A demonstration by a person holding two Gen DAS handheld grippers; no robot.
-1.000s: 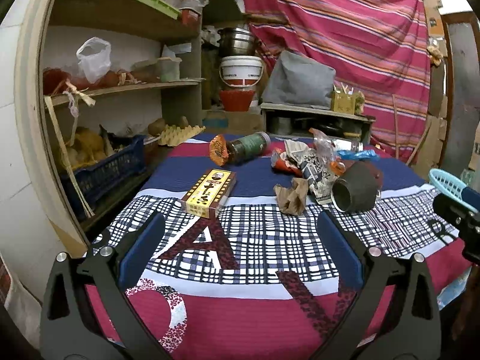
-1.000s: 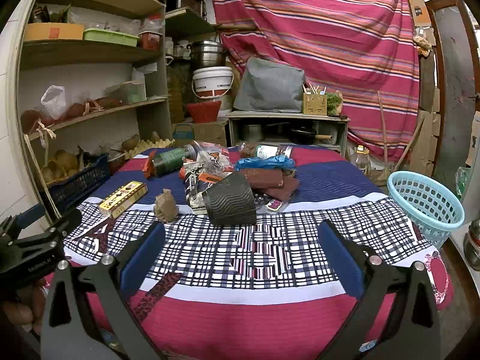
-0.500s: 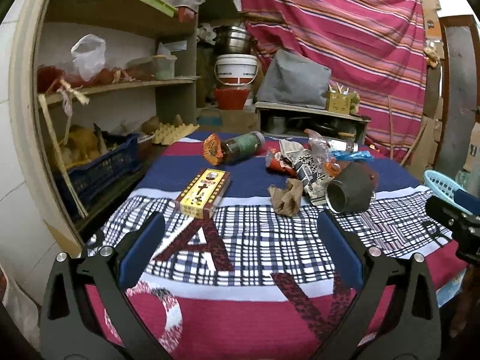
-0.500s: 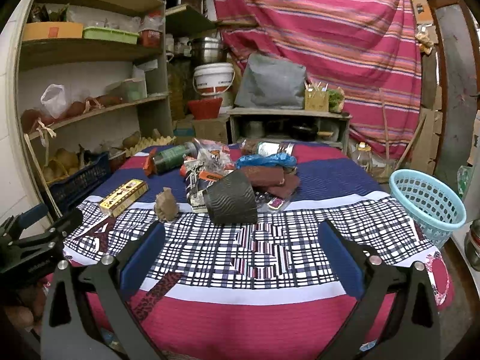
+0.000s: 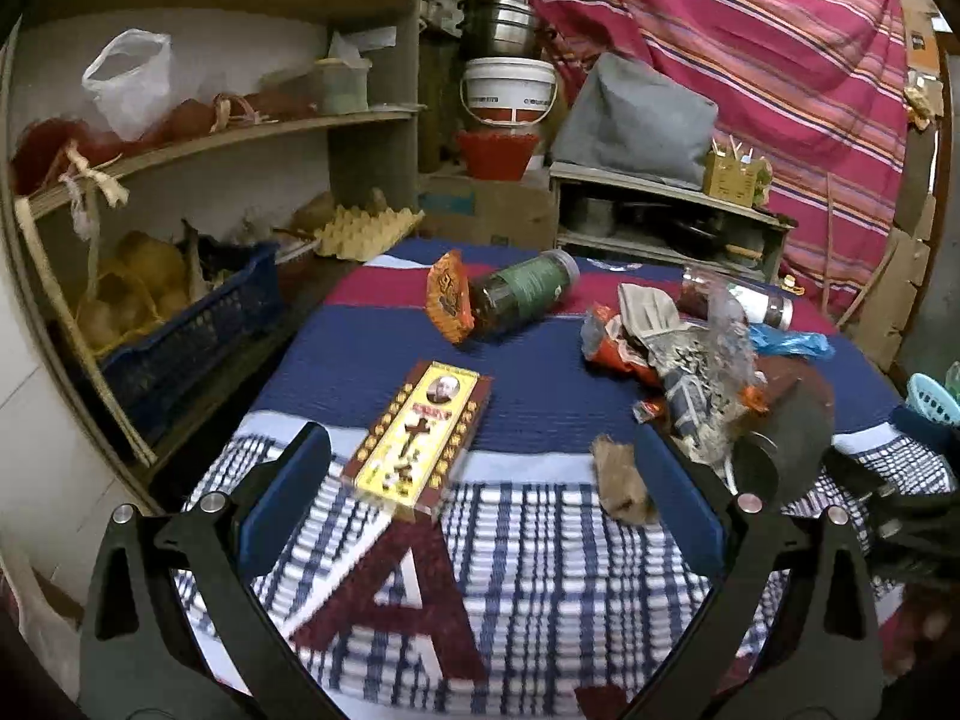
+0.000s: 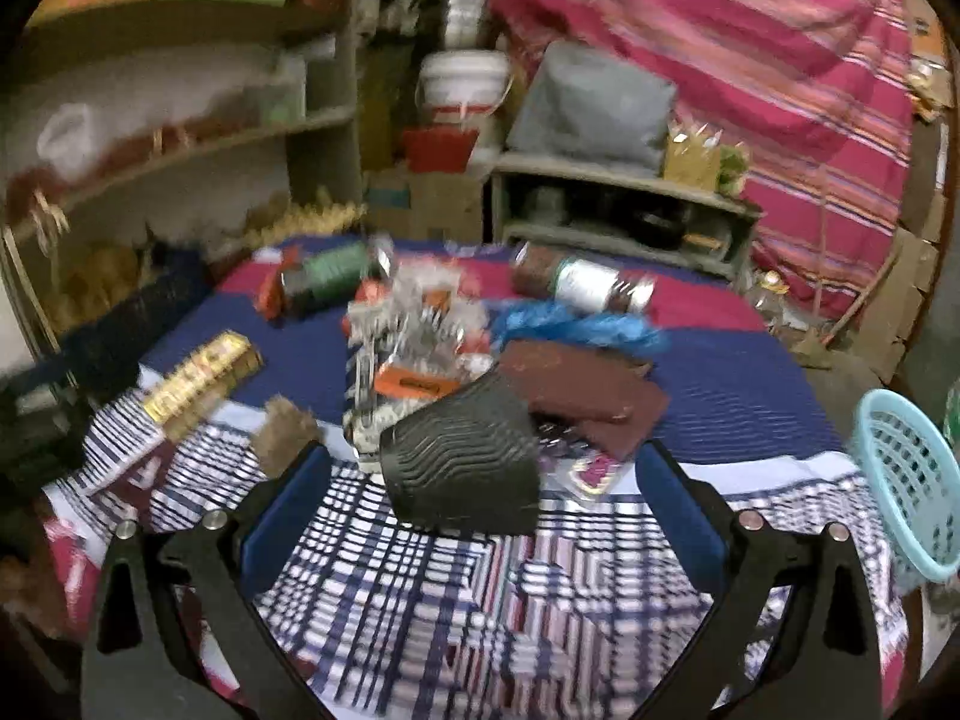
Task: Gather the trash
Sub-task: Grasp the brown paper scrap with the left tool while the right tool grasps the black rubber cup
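The left tool (image 5: 480, 510) hangs released over the near edge of the desk (image 5: 528, 588), its jaws spread wide with nothing between them; the right tool (image 6: 483, 510) is likewise released and empty, though its view is blurred. Nearest the left tool lies a flat yellow box (image 5: 420, 438), probably light, stiff cardboard that would crush little; I would pinch it across its narrow width. Just beside it sits a crumpled brown paper (image 5: 621, 483), soft and almost weightless, easy to squeeze anywhere. In front of the right tool lies a black ribbed cup (image 6: 462, 462) on its side, likely thin and springy, so its rim or wall should be taken gently. Behind it is a heap of wrappers (image 6: 414, 336), slippery film that may slide out of the jaws. Farther back lie a green jar (image 5: 522, 294) and a brown bottle (image 6: 582, 282), heavier, round and apt to roll. The blue basket (image 6: 912, 480) waits at the right edge.
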